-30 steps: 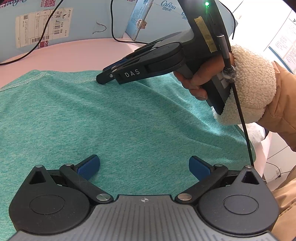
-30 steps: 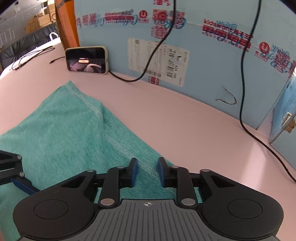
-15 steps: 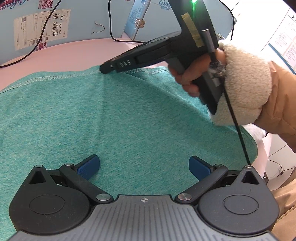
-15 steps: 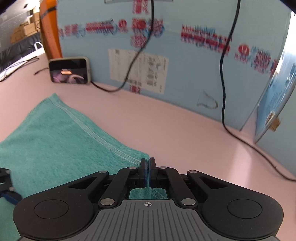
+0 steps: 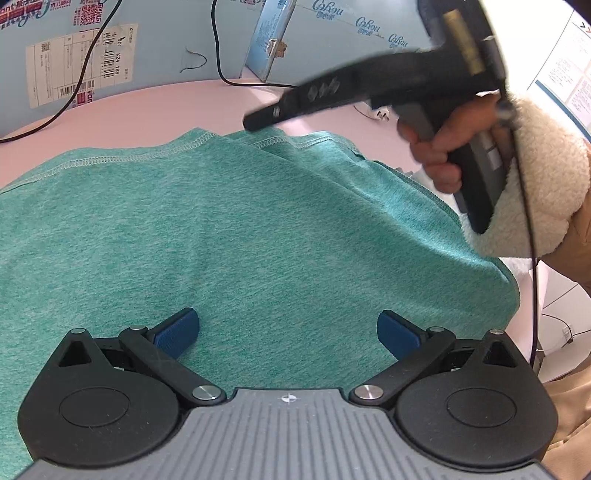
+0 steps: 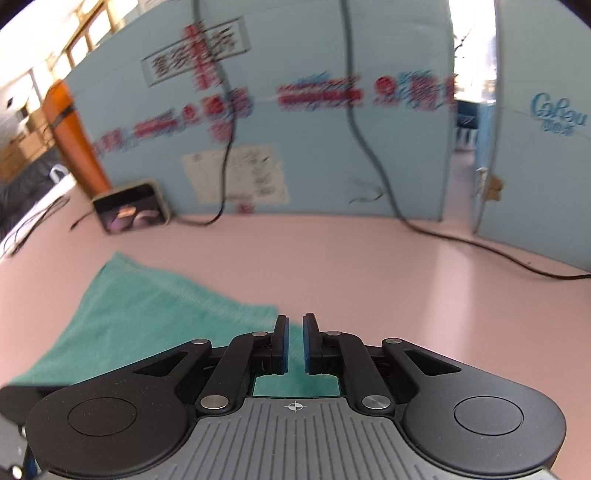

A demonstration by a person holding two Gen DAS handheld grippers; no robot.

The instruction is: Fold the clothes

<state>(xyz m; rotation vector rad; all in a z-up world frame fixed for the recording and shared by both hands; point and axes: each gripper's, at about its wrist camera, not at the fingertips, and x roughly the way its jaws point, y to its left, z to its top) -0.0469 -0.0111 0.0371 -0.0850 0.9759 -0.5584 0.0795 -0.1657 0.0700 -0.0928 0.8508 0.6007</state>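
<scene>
A teal heathered knit garment (image 5: 258, 236) lies spread on the pale pink bench (image 5: 147, 107), its stitched hem running along the side nearest the bench's far edge, where a light blue printed cardboard wall (image 5: 166, 33) stands.

The left gripper (image 5: 288, 325) hovers low over the garment's middle, its blue-padded fingers (image 5: 177, 328) spread wide apart with only flat cloth beneath them and nothing gripped.

The right gripper (image 6: 293, 343), held in a hand (image 5: 443, 155) wearing a cream fleece cuff (image 5: 546, 177) and a tan sleeve (image 5: 576, 236), sits above the hem toward the garment's far right corner. In the left wrist view its tip is blurred and lifted clear of the fabric. Its jaws are opening: a narrow gap shows between the blue pads (image 6: 282, 343), and no cloth is pinched between them; the garment's edge lies below.

A black cable (image 6: 480, 247) trails across the bench's far right side, and a small dark-screened phone (image 6: 131, 210) leans at the far left against the wall.
</scene>
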